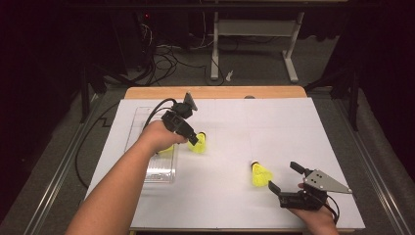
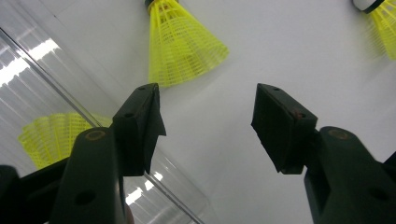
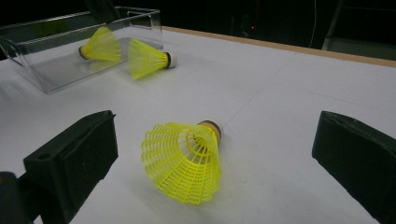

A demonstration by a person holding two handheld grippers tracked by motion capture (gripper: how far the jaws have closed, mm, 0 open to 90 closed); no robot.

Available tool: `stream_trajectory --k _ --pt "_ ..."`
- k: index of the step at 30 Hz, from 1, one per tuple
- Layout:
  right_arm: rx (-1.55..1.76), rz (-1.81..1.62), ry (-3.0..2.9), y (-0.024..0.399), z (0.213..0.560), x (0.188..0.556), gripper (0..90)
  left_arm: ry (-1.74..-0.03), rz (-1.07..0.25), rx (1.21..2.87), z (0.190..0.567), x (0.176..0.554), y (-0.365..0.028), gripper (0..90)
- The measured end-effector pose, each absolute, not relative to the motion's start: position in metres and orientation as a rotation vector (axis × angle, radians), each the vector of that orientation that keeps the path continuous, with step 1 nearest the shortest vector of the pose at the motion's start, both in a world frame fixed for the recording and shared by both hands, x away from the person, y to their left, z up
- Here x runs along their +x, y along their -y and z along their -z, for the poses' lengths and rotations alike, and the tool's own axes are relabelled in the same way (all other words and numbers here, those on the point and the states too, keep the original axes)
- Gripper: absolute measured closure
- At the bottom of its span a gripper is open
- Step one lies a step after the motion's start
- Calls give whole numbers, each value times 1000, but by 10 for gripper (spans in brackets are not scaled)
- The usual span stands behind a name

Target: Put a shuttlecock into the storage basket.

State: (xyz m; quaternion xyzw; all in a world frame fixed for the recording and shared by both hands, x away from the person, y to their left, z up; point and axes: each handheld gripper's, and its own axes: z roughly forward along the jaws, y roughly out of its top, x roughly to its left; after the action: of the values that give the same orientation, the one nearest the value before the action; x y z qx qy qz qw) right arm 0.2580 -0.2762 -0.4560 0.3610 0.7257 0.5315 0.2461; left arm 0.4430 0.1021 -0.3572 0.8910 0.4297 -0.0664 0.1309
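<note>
Three yellow mesh shuttlecocks are in play. One (image 1: 199,142) (image 2: 180,46) lies on the white sheet just right of a clear plastic tray (image 1: 160,171). My left gripper (image 1: 195,139) (image 2: 208,116) hovers over the sheet beside it, jaws open with nothing between them. A second shuttlecock (image 2: 51,135) (image 3: 100,44) rests inside the tray. The third (image 1: 261,174) (image 3: 184,158) lies on its side, cork pointing away, just ahead of my right gripper (image 1: 283,175) (image 3: 219,142). That gripper's jaws stand wide open on either side of it, without touching it.
The white sheet (image 1: 274,127) covers the table up to a wooden far edge (image 1: 215,92). The tray's clear wall (image 2: 28,84) runs close along my left jaw. Beyond the table stand dark floor, cables and a desk frame (image 1: 254,29).
</note>
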Motion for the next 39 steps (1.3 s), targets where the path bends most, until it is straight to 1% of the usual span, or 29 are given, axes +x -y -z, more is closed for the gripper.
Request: stream_trajectory --k 6,14,17,19,33,39 --pt "987 -1455 -1980 276 456 258 10 -1250 185 2607 364 448 -101 453" --pt "988 -1460 -1983 276 456 258 11 -1251 207 2617 371 452 -97 445" --pt "989 -1460 -1980 276 456 258 11 -1253 201 2622 371 452 -97 445" --pt "988 -1461 -1978 276 456 258 11 -1257 174 2619 370 452 -97 443" --pt "988 -1462 -1979 276 456 257 12 -1283 164 2631 377 459 -102 474" --pt "991 -1464 -1980 276 456 258 12 -1276 164 2648 381 461 -98 485"
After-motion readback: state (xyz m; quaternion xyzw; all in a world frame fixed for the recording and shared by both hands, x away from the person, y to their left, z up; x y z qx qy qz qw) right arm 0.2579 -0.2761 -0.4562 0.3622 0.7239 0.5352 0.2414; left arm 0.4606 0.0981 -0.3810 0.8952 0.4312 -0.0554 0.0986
